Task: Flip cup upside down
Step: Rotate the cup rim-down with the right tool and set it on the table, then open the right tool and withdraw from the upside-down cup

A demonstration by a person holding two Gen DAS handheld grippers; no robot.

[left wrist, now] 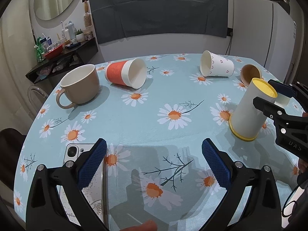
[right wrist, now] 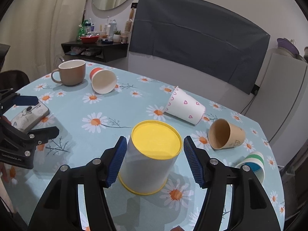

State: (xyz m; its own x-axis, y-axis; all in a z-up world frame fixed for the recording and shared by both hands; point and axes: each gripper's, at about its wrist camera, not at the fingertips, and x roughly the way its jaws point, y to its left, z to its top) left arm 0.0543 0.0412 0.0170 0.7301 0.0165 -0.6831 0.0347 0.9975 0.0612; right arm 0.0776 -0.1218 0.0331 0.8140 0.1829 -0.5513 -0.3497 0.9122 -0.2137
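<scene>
A white paper cup with yellow base and yellow rim (right wrist: pixel 149 161) stands upside down on the daisy tablecloth, rim on the cloth. It also shows in the left wrist view (left wrist: pixel 250 113) at the right. My right gripper (right wrist: pixel 155 160) is open, its blue pads on either side of the cup, a small gap on each side. In the left wrist view the right gripper (left wrist: pixel 269 94) straddles the cup's upper part. My left gripper (left wrist: pixel 154 163) is open and empty above the front of the table.
A beige mug (left wrist: pixel 80 85) stands upright at the left. An orange-sleeved cup (left wrist: pixel 127 73), a heart-print cup (right wrist: pixel 184 106), a brown cup (right wrist: pixel 224 133) and a blue-green cup (right wrist: pixel 253 163) lie on their sides. A phone (right wrist: pixel 30 115) lies near the left gripper.
</scene>
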